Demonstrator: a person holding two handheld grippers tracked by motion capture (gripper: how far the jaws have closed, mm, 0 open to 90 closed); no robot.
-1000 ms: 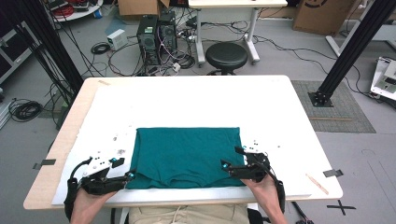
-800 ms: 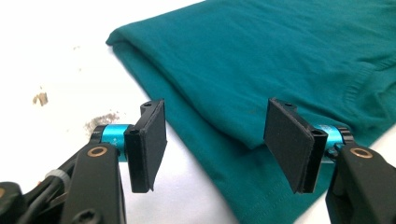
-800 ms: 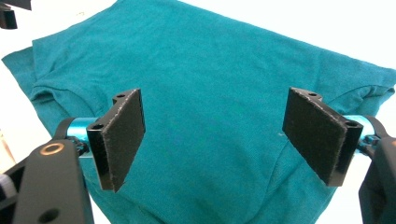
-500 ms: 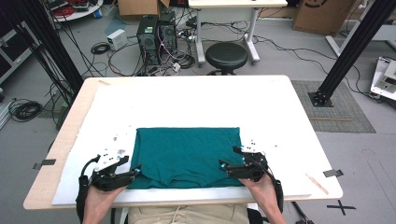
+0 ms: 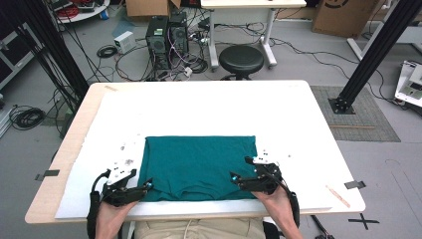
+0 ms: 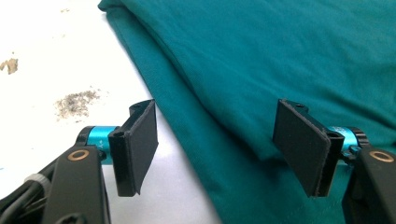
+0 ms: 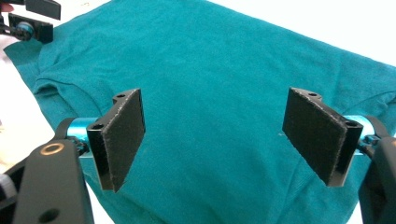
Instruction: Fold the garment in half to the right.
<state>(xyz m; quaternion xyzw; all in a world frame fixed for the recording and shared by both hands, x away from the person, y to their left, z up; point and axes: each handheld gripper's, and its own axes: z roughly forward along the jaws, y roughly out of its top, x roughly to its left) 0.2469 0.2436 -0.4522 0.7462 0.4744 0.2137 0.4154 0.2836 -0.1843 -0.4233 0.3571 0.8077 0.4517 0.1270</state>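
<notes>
A teal garment (image 5: pixel 199 167) lies folded flat on the white sheet, near the table's front edge. My left gripper (image 5: pixel 147 187) sits at its front left corner. In the left gripper view (image 6: pixel 217 149) the jaws stand wide and have just been opening; the garment's folded edge (image 6: pixel 187 121) runs between them, unpressed. My right gripper (image 5: pixel 235 179) is at the front right part of the garment. Its jaws (image 7: pixel 215 135) are open just above the teal fabric (image 7: pixel 210 70), with nothing pinched. The left gripper (image 7: pixel 32 18) shows far off in the right gripper view.
A white sheet (image 5: pixel 209 109) covers most of the wooden table (image 5: pixel 74 149). Dark specks (image 6: pixel 77 100) mark the sheet left of the garment. Tape strips (image 5: pixel 354 184) sit at the table's sides. A black stool (image 5: pixel 241 59) and computer towers (image 5: pixel 166 32) stand beyond the far edge.
My left gripper has slid right and a little down, up to the garment's front left corner. The right gripper has stayed where it was.
</notes>
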